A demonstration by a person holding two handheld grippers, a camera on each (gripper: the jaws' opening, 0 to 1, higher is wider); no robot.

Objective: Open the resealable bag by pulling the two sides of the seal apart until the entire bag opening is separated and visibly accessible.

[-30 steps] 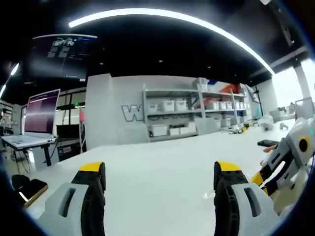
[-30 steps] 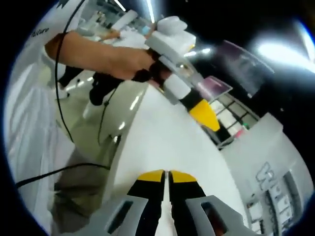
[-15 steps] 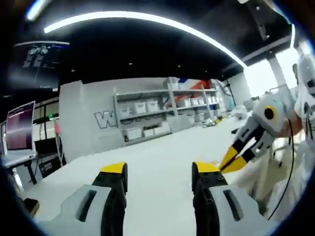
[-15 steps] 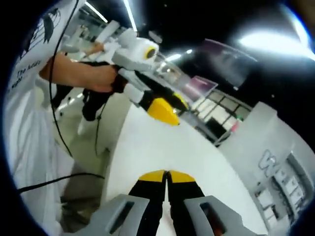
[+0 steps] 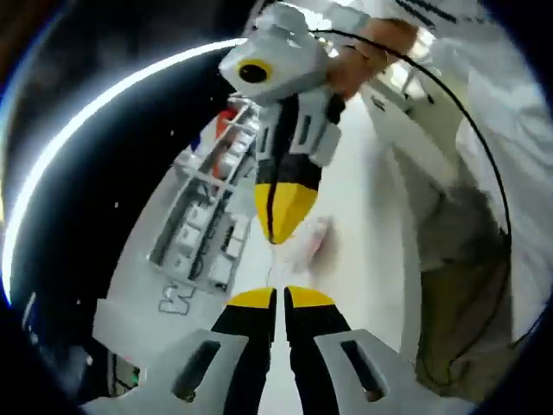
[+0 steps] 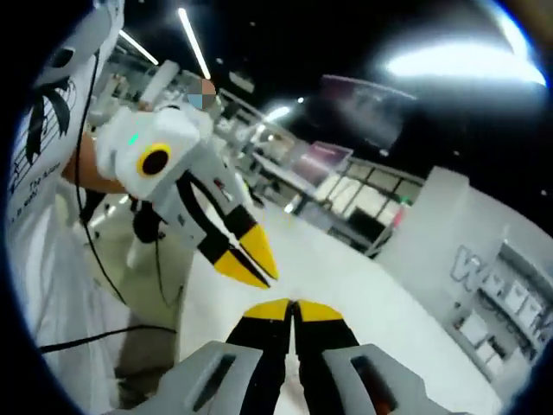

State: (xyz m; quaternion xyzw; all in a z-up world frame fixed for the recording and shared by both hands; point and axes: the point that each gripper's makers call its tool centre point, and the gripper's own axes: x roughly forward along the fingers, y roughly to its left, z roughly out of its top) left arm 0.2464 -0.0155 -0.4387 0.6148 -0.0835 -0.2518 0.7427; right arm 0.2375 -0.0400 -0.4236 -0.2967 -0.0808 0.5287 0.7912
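Left hand-held gripper (image 5: 278,298): jaws pressed together, tips nearly meeting the right hand-held gripper (image 5: 275,226), likewise closed and pointing back at it. Resealable bag (image 5: 304,245): clear, blurred, lying on the white surface (image 5: 363,216) just ahead of both tips; unclear whether either pinches it. Shelving rack (image 5: 200,226) beyond, to the left.

Left gripper (image 5: 279,298) has snapped its jaws together: a second ago they stood wide apart, half a second ago narrower, now the yellow tips meet. It has also closed in on the right gripper (image 5: 275,233), which sat off at the side before and now hangs tip to tip just beyond it. A clear bag (image 5: 304,245) now shows on the white table (image 5: 363,199) beside those tips.
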